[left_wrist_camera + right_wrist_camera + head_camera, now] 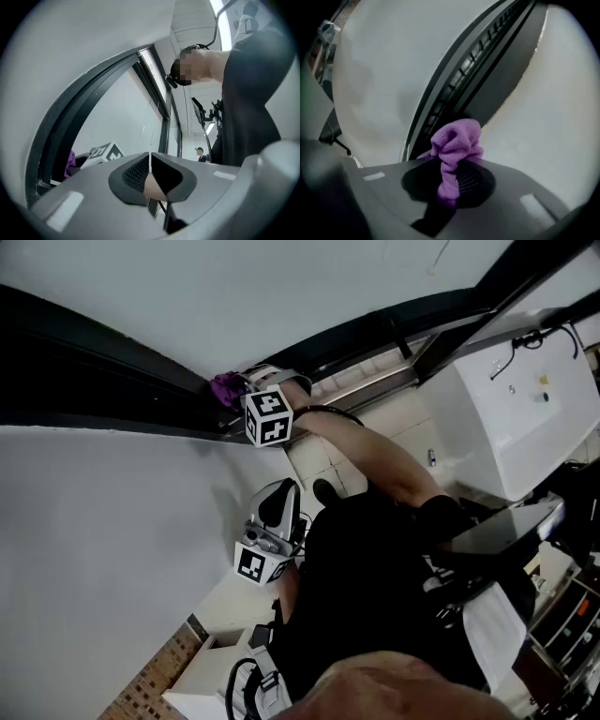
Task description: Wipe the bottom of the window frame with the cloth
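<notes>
A purple cloth [454, 145] is pinched between the jaws of my right gripper [451, 180], bunched up just in front of the dark window frame [459, 89]. In the head view the cloth [226, 387] presses against the black frame channel [112, 381], with the right gripper [246, 395] behind it and its marker cube [269, 417] facing me. My left gripper [275, 507] hangs lower, away from the frame, near the person's body. Its jaws are closed together with nothing between them, seen in the left gripper view [150, 176].
White wall [103, 549] lies on one side of the frame and a pale pane [234, 287] on the other. A white cabinet [511, 418] and dark equipment [562, 615] stand at the right. The person's dark-clothed torso [375, 606] fills the lower middle.
</notes>
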`<state>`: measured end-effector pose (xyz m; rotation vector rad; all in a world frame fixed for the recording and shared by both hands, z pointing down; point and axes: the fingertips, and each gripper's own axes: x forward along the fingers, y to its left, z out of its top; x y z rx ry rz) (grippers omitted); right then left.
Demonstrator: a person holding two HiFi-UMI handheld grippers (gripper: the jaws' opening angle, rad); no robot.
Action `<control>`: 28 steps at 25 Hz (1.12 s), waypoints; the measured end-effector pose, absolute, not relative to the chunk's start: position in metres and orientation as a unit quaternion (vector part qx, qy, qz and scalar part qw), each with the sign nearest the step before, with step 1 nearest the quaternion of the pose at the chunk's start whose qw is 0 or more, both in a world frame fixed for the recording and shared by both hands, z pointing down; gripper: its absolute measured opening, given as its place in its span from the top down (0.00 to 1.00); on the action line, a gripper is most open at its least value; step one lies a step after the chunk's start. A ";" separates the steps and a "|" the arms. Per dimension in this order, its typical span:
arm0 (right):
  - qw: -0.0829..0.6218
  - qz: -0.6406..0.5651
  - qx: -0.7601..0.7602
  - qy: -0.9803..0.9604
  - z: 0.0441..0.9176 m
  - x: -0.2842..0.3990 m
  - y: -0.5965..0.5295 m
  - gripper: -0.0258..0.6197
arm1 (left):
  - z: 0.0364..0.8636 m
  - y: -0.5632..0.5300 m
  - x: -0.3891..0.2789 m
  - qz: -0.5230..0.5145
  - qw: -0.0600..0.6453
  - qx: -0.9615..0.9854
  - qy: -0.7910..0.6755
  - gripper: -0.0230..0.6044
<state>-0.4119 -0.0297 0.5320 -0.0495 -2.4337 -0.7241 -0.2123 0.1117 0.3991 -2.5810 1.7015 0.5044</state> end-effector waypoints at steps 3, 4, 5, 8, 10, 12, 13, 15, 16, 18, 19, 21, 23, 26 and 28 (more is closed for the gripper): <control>0.367 -0.311 0.029 -0.876 0.529 -0.375 -0.066 0.87 | 0.395 0.112 -0.218 0.165 0.007 -0.818 0.551 0.94; 0.366 -0.320 0.032 -0.873 0.524 -0.370 -0.068 0.87 | 0.397 0.113 -0.220 0.162 0.006 -0.817 0.554 0.94; 0.349 -0.323 0.027 -0.879 0.519 -0.373 -0.065 0.87 | 0.399 0.113 -0.222 0.158 0.006 -0.816 0.556 0.94; 0.284 -0.321 0.024 -0.903 0.513 -0.409 -0.054 0.87 | 0.400 0.112 -0.224 0.159 0.009 -0.815 0.557 0.94; 0.293 -0.328 0.019 -0.898 0.524 -0.416 -0.050 0.87 | 0.397 0.113 -0.217 0.162 0.007 -0.819 0.550 0.94; 0.312 -0.309 -0.030 -0.898 0.528 -0.405 -0.041 0.88 | 0.397 0.113 -0.211 0.158 0.005 -0.825 0.543 0.94; 0.312 -0.300 -0.044 -0.900 0.524 -0.400 -0.042 0.87 | 0.399 0.114 -0.211 0.154 0.004 -0.827 0.540 0.94; 0.295 -0.290 -0.028 -0.910 0.517 -0.404 -0.054 0.87 | 0.405 0.112 -0.215 0.154 0.003 -0.830 0.537 0.94; 0.285 -0.287 -0.016 -0.914 0.519 -0.411 -0.056 0.87 | 0.408 0.112 -0.216 0.157 0.001 -0.830 0.535 0.94; 0.276 -0.284 -0.010 -0.918 0.527 -0.419 -0.048 0.87 | 0.410 0.113 -0.213 0.160 -0.005 -0.832 0.532 0.94; 0.281 -0.281 -0.009 -0.917 0.529 -0.416 -0.045 0.87 | 0.408 0.113 -0.210 0.159 -0.007 -0.833 0.530 0.94; 0.314 -0.284 0.015 -0.906 0.531 -0.393 -0.061 0.87 | 0.404 0.111 -0.205 0.153 -0.004 -0.837 0.525 0.94; 0.366 -0.285 0.083 -0.882 0.537 -0.344 -0.106 0.87 | 0.402 0.107 -0.203 0.150 0.001 -0.841 0.520 0.94; 0.451 -0.267 0.203 -0.827 0.538 -0.262 -0.174 0.87 | 0.407 0.101 -0.206 0.149 -0.006 -0.843 0.518 0.94; 0.434 -0.268 0.189 -0.839 0.530 -0.265 -0.166 0.87 | 0.409 0.098 -0.204 0.151 -0.012 -0.842 0.518 0.94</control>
